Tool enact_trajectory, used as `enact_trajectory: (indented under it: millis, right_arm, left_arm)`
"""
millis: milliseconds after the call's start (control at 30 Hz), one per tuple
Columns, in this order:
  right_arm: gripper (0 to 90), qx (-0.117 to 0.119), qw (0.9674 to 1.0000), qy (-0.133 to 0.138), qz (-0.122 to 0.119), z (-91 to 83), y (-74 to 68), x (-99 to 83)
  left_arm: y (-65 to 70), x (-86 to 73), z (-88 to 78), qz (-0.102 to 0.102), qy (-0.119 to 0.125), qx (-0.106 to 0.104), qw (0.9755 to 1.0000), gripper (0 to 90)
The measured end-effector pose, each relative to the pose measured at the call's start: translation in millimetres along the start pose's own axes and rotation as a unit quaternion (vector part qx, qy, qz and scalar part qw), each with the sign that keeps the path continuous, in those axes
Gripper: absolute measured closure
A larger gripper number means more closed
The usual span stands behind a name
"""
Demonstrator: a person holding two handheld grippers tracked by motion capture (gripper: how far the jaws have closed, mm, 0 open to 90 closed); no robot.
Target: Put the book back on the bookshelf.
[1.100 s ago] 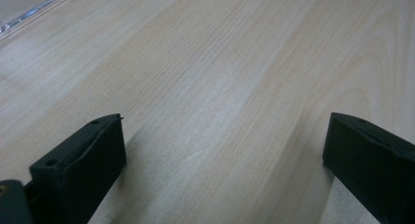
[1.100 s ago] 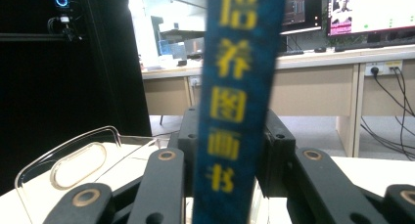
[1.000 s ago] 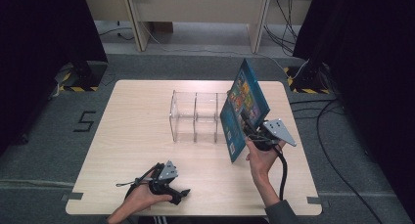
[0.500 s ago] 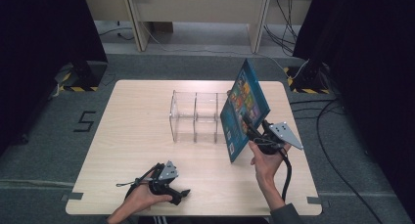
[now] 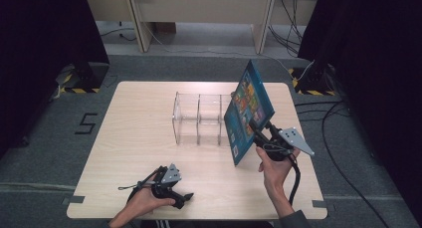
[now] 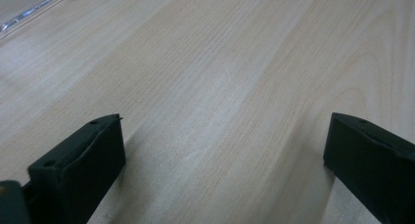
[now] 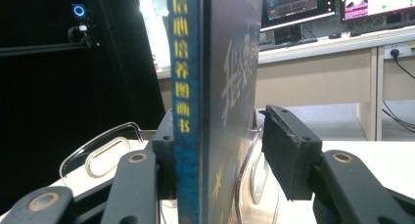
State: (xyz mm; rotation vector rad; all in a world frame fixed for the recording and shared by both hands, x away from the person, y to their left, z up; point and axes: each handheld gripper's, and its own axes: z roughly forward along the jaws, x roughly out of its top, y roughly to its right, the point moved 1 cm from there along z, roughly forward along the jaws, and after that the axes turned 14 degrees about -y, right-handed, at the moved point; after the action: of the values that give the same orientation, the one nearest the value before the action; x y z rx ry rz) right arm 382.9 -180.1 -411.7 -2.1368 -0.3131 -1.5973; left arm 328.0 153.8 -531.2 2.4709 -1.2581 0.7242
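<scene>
Looking along my right gripper (image 7: 220, 155), I see its jaws part-way open and just having widened, with the blue book (image 7: 210, 87) standing spine-up between them. One jaw lies against the spine side; the other stands off the cover with a clear gap, so nothing is clamped. From the high view, the right gripper (image 5: 263, 134) sits at the book's (image 5: 247, 111) lower right edge, and the book tilts up over the right end of the clear acrylic rack (image 5: 199, 118), its lower corner near the table (image 5: 139, 138). Whether the book's bottom edge rests in the rack's end compartment or beside it, I cannot tell.

My left gripper (image 5: 185, 198) lies low near the table's near edge, well apart from the rack, its jaws wide open with only bare wood between them in the left gripper view (image 6: 220, 150).

Open room lies across the table's left half and the near strip between my hands. Right of the book, the table edge is close. Behind the table stand desk legs (image 5: 137, 19) and trailing cables (image 5: 338, 113) on the floor.
</scene>
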Motion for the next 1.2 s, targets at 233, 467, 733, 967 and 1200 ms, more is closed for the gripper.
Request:
enact_trajectory:
  millis: [233,467,733,967,1200]
  right_arm:
    - [52.6,0.003,0.9999,-0.001,-0.013,-10.3,-0.1,0.8]
    - [51.2,0.009,0.9998,-0.01,-0.013,-18.4,2.1,-5.3]
    - [49.0,0.011,0.9996,-0.016,-0.02,-25.3,2.5,-11.3]
    - [47.3,0.012,0.9995,-0.022,-0.021,-29.0,4.3,-16.5]
    - [46.2,0.008,0.9997,-0.014,-0.016,-39.9,7.9,-20.8]
  left_arm:
    - [0.1,0.0,0.1,-0.001,0.001,0.0,1.0,0.8]
    - [0.2,0.1,0.2,-0.001,0.0,0.0,1.0,0.7]
    - [0.6,0.3,0.4,-0.002,0.0,0.0,1.0,0.0]
    - [0.7,-0.2,0.0,0.001,-0.002,-0.001,1.0,0.0]
    - [0.5,-0.3,0.0,0.003,-0.002,-0.002,1.0,0.0]
